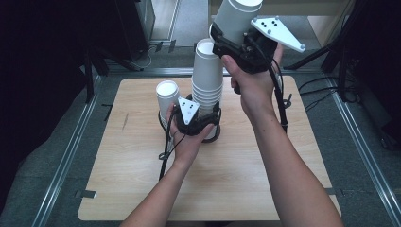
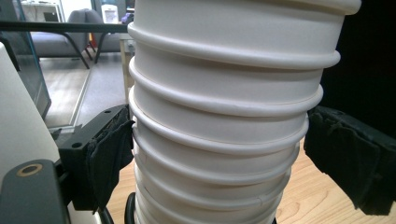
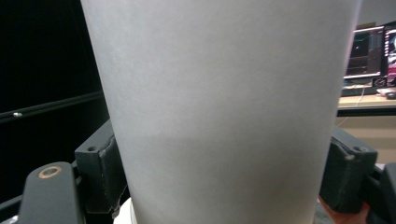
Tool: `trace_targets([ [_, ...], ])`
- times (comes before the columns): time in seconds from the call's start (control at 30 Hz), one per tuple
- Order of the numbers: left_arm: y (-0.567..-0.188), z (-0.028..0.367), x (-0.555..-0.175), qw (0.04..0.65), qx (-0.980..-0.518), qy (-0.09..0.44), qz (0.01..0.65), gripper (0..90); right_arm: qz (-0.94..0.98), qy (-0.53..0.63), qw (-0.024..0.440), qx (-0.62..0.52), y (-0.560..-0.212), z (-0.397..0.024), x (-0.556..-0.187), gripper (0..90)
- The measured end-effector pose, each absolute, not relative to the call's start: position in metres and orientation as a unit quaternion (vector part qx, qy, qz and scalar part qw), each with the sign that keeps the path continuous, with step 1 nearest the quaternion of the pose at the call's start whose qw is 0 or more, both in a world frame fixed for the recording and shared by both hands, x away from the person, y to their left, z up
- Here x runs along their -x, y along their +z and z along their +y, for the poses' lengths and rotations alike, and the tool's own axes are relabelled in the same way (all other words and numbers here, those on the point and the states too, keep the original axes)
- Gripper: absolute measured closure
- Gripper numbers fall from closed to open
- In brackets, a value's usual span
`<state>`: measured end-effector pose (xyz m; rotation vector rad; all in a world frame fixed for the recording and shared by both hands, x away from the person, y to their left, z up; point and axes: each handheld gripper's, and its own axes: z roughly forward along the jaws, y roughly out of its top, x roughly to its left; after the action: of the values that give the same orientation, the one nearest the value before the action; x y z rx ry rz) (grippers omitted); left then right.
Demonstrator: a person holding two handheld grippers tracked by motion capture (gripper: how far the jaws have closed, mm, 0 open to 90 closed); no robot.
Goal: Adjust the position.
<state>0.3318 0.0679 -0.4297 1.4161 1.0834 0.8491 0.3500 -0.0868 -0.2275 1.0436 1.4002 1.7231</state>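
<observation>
Two grippers work the cups in the high view: the right gripper point(image 1: 235, 34) holds a cup point(image 1: 238, 18) clamped above the stack point(image 1: 208, 75), likely just separated. Left gripper view: pads point(image 2: 109, 154) squeeze the stack on the table point(image 2: 317, 200). Right gripper view: jaws pinch the cup's wall. Next, set it aside.

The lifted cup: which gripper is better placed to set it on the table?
Probably right. The right gripper is shut on the cup, above the stack; the left gripper is steadying that stack on the table.
</observation>
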Motion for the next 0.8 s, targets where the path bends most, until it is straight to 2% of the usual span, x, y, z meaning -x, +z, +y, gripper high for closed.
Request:
trace_targets([
  [0.33,-0.427,0.072,-0.325,0.554,-0.604,0.354,0.451,11.4,0.536,0.645,0.372,-0.397,-0.238,-0.112,-0.335,18.2],
  [0.8,-0.427,0.076,-0.305,0.563,-0.625,0.329,0.43,2.5,0.547,0.619,0.393,-0.404,-0.275,-0.14,-0.32,18.3],
])
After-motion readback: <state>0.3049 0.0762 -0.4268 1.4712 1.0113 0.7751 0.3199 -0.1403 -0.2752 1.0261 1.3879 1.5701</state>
